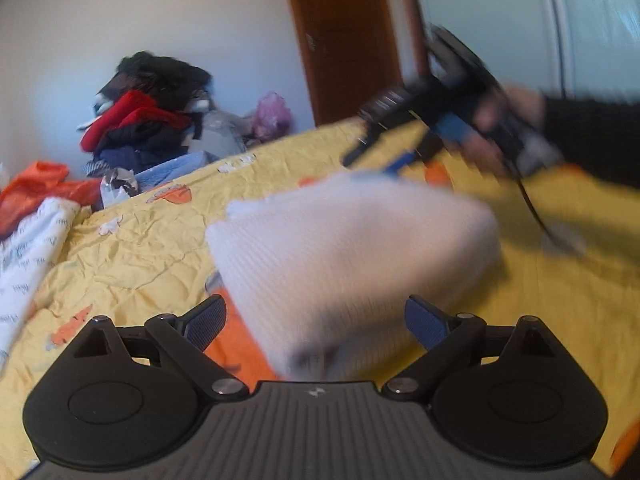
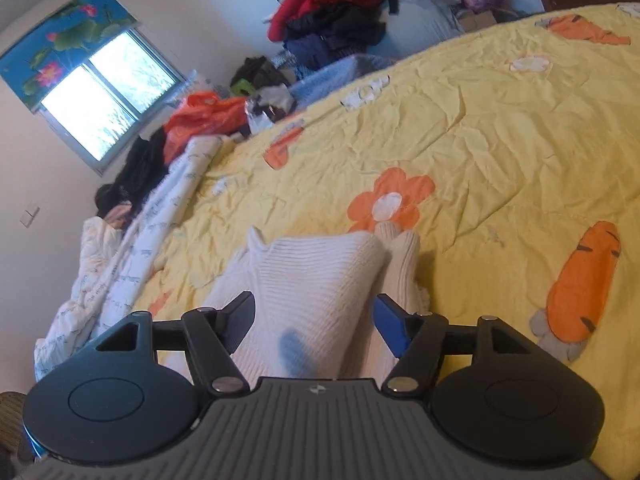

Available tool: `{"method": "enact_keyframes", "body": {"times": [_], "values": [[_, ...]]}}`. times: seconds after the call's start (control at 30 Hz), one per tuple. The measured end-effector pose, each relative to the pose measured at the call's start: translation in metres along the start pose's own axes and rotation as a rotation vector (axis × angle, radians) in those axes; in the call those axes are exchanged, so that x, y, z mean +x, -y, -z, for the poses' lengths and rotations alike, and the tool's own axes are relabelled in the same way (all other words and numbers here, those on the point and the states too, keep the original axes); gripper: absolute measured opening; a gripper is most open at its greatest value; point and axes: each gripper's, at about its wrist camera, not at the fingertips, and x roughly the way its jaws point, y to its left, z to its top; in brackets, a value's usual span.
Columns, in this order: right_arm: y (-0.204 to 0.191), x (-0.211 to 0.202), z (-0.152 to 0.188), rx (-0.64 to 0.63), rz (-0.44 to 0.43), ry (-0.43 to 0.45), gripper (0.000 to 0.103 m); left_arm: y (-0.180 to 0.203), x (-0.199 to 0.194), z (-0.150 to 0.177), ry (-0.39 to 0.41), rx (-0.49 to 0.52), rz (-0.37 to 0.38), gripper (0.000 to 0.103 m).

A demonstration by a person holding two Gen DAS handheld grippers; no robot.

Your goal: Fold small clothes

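A small white ribbed knit garment (image 1: 352,256) lies folded on the yellow bedspread (image 1: 140,236). My left gripper (image 1: 316,322) is open, its fingers on either side of the garment's near end. In the right wrist view the same white garment (image 2: 316,292) lies between the open fingers of my right gripper (image 2: 316,320), with its cuffs (image 2: 396,240) pointing away. The right gripper also shows, blurred, in the left wrist view (image 1: 380,156), above the far edge of the garment, held by a hand (image 1: 504,120).
A yellow bedspread (image 2: 500,128) with orange flowers and carrots covers the bed. A white printed quilt (image 2: 132,248) lies at its left edge. A pile of red and dark clothes (image 2: 332,12) and an orange bag (image 2: 204,114) stand beyond the bed. A wooden door (image 1: 344,36) is behind.
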Motion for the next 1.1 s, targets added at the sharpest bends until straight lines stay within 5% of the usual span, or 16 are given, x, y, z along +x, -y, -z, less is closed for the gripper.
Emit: {"method": "enact_keyframes", "body": {"times": [0.13,0.27,0.3,0.33,0.37,0.5,0.57,0.67,0.8,0.93,1.0,1.1], "values": [[-0.002,0.028,-0.003,-0.006,0.029,-0.045,0.070,-0.001,0.015,0.015,-0.039,0.000,-0.125,0.096],[-0.012,0.043,0.000,-0.055,0.063,-0.056,0.066,-0.019,0.033,0.010,-0.015,-0.140,-0.125,0.071],[-0.014,0.045,0.000,-0.072,0.075,-0.061,0.057,-0.017,0.037,0.011,-0.010,-0.134,-0.104,0.048],[-0.017,0.045,0.000,-0.085,0.088,-0.052,0.033,-0.010,0.042,0.011,-0.022,-0.108,-0.108,0.036],[-0.018,0.044,0.000,-0.097,0.100,-0.041,0.017,-0.002,0.044,0.013,-0.018,-0.075,-0.154,0.034],[-0.021,0.014,-0.013,-0.162,0.048,0.041,0.013,0.002,0.042,0.019,-0.005,-0.053,-0.172,0.029],[0.017,0.034,-0.011,-0.065,0.121,-0.054,0.010,0.006,0.043,0.018,0.003,-0.033,-0.185,0.028],[0.025,0.031,-0.003,-0.009,0.075,-0.007,0.013,0.008,0.043,0.018,-0.001,-0.033,-0.198,0.028],[0.018,0.025,-0.001,0.032,0.078,-0.005,0.042,0.010,0.041,0.020,-0.009,-0.014,-0.197,0.028],[0.006,-0.003,0.011,0.079,-0.048,-0.052,0.070,0.012,0.042,0.020,-0.013,-0.002,-0.202,0.029],[-0.004,-0.012,0.026,0.025,-0.059,-0.099,0.066,0.015,0.044,0.022,-0.011,0.019,-0.217,0.029],[-0.025,-0.016,0.052,-0.172,0.021,-0.093,0.028,0.023,0.045,0.019,0.002,0.075,-0.246,0.030]]}}
